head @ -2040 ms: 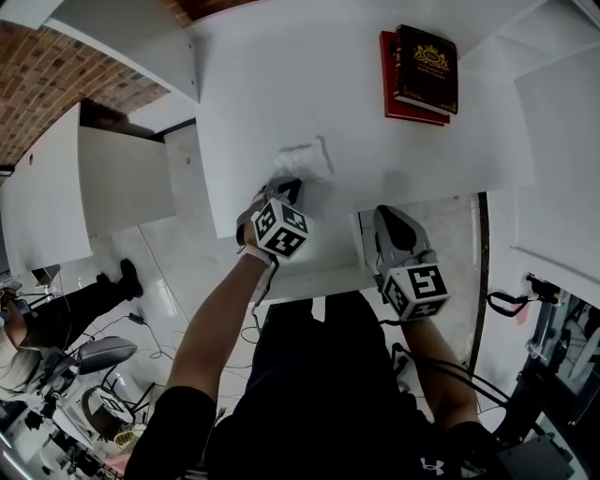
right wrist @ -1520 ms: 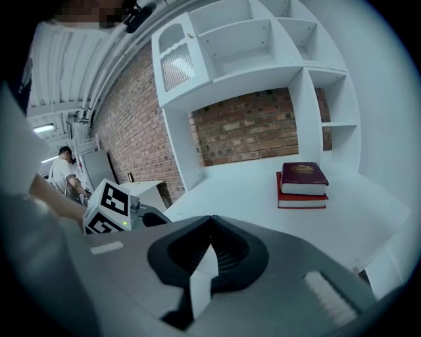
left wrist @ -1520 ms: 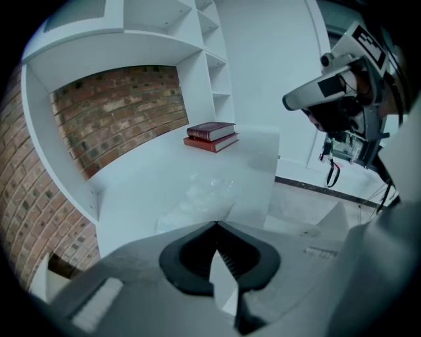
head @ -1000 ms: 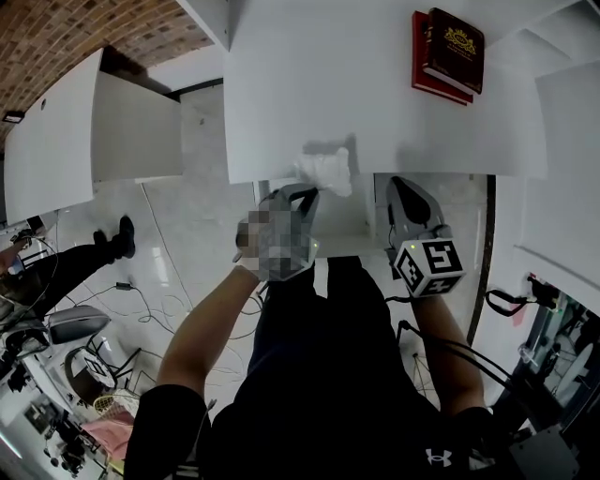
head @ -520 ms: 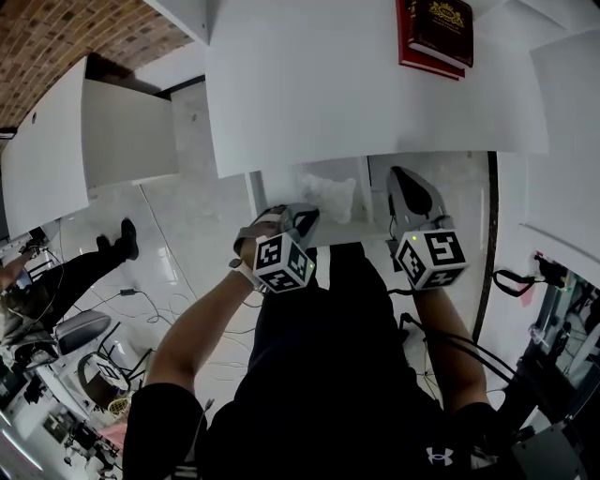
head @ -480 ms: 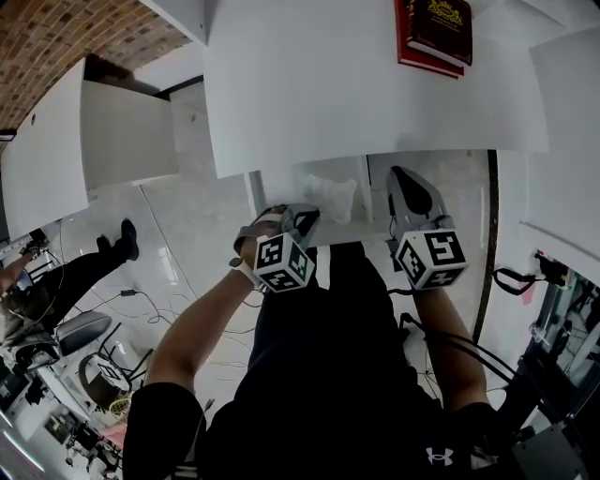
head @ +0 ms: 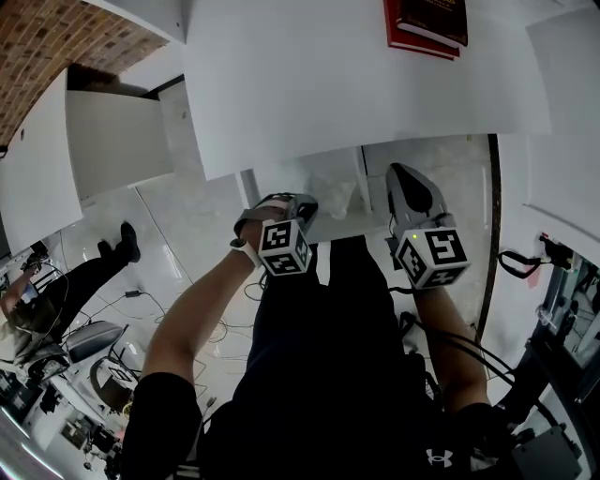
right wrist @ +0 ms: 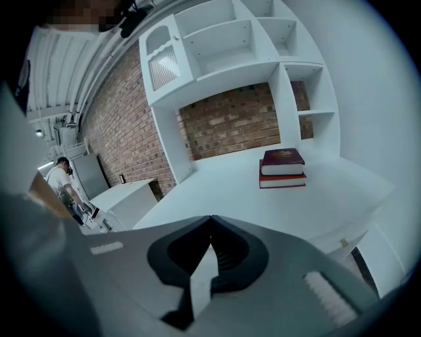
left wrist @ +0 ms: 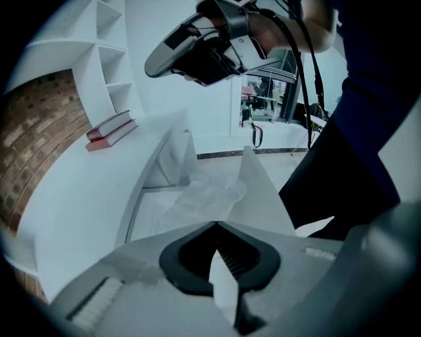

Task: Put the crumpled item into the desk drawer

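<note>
The crumpled white item (head: 336, 195) hangs low inside the open desk drawer (head: 349, 228), below the white desk top's (head: 309, 84) front edge. My left gripper (head: 309, 204) is shut on its near end. In the left gripper view the jaws meet at the left gripper's (left wrist: 216, 224) tips. The crumpled item (left wrist: 205, 197) spreads out just ahead of them over the drawer's floor (left wrist: 154, 214). My right gripper (head: 400, 176) sits by the drawer's right side, shut with nothing in it. In its own view the right gripper (right wrist: 212, 217) faces the desk top (right wrist: 263, 204).
Two stacked books (head: 424, 23) lie at the desk's back right, the same books (right wrist: 283, 168) showing below white shelving (right wrist: 223, 46) and a brick wall. A white cabinet (head: 103, 141) stands to the left. Cables and a seated person (head: 56, 291) are on the floor at left.
My left gripper has carried the crumpled item off the desk top, over the front edge and down into the open drawer. The right gripper has barely shifted.
</note>
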The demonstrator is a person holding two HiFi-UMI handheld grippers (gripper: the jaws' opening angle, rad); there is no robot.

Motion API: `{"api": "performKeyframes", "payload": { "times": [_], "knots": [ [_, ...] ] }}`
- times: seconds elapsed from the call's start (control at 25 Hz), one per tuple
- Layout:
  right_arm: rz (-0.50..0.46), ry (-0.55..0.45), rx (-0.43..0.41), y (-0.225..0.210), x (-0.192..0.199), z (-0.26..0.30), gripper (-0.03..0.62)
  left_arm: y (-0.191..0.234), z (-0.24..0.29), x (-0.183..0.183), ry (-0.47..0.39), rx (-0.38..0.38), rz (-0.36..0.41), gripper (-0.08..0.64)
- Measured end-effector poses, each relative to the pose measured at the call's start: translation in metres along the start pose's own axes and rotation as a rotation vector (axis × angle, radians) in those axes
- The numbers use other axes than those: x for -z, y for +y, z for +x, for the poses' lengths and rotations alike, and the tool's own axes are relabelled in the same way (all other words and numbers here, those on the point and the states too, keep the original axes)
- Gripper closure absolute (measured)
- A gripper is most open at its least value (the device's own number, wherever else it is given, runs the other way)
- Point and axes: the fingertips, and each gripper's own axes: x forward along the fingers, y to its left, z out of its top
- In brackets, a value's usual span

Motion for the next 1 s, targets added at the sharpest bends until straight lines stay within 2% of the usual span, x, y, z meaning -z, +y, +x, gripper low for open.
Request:
{"api": "performKeyframes", "payload": {
  "times": [0.44,1.0],
  "knots": [
    [0.033,0.042,0.03,-0.014,0.02,0.006,0.589,-0.003,0.05,0.027,0.078,0.076,0.053,0.557],
    [0.039,0.113,0.027,-0.015,0.043,0.018,0.589,-0.005,0.099,0.063,0.136,0.086,0.082,0.558]
  ]
}}
